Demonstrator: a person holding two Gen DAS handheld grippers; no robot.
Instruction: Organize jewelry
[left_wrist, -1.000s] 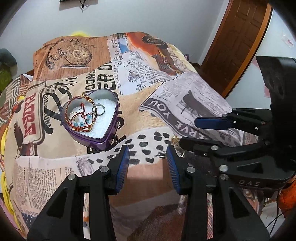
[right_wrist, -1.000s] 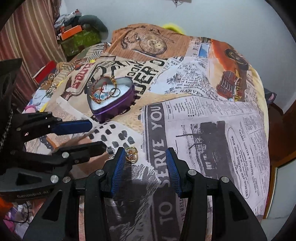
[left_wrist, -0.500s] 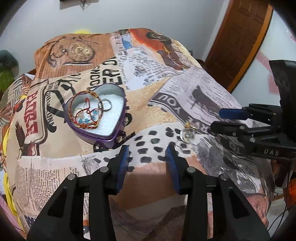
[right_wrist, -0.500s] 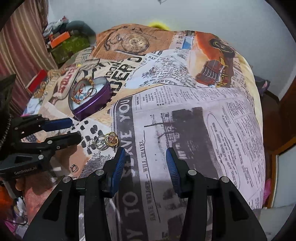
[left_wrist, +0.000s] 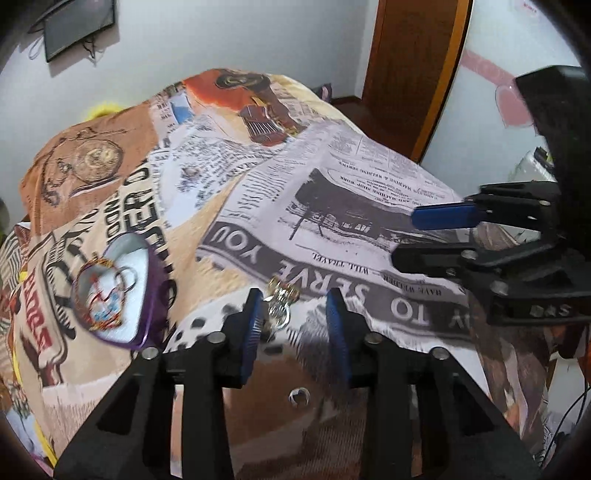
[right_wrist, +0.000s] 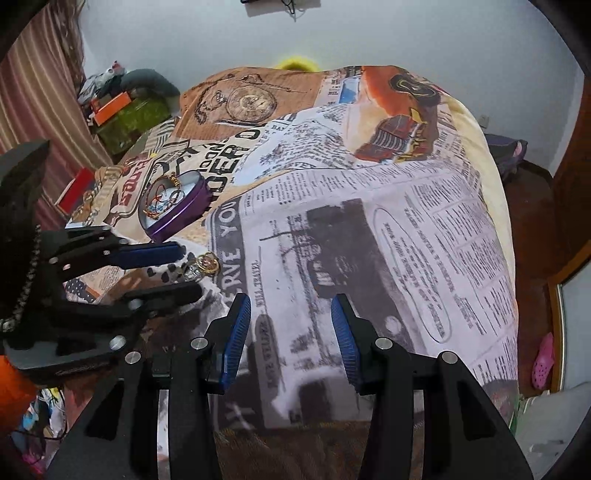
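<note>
A purple heart-shaped tin (left_wrist: 142, 295) with bracelets and a ring on white lining sits on the newspaper-print bedspread (left_wrist: 332, 192); it also shows in the right wrist view (right_wrist: 177, 212). A small cluster of gold and silver rings (left_wrist: 279, 301) lies on the cloth just ahead of my open left gripper (left_wrist: 295, 317), nearer its left pad; it shows in the right wrist view too (right_wrist: 201, 266). A single small ring (left_wrist: 299, 397) lies under the left gripper. My right gripper (right_wrist: 290, 343) is open and empty, to the right of the rings.
The bed drops off at the right towards a wooden door (left_wrist: 410, 74) and a dark floor (right_wrist: 532, 206). Boxes and clutter (right_wrist: 118, 110) stand beyond the bed's left side. A pink shoe (right_wrist: 545, 360) lies on the floor at the right.
My left gripper has swung right and come up to the ring cluster, which now lies between its pads. The right gripper has drawn back to the right, away from the rings.
</note>
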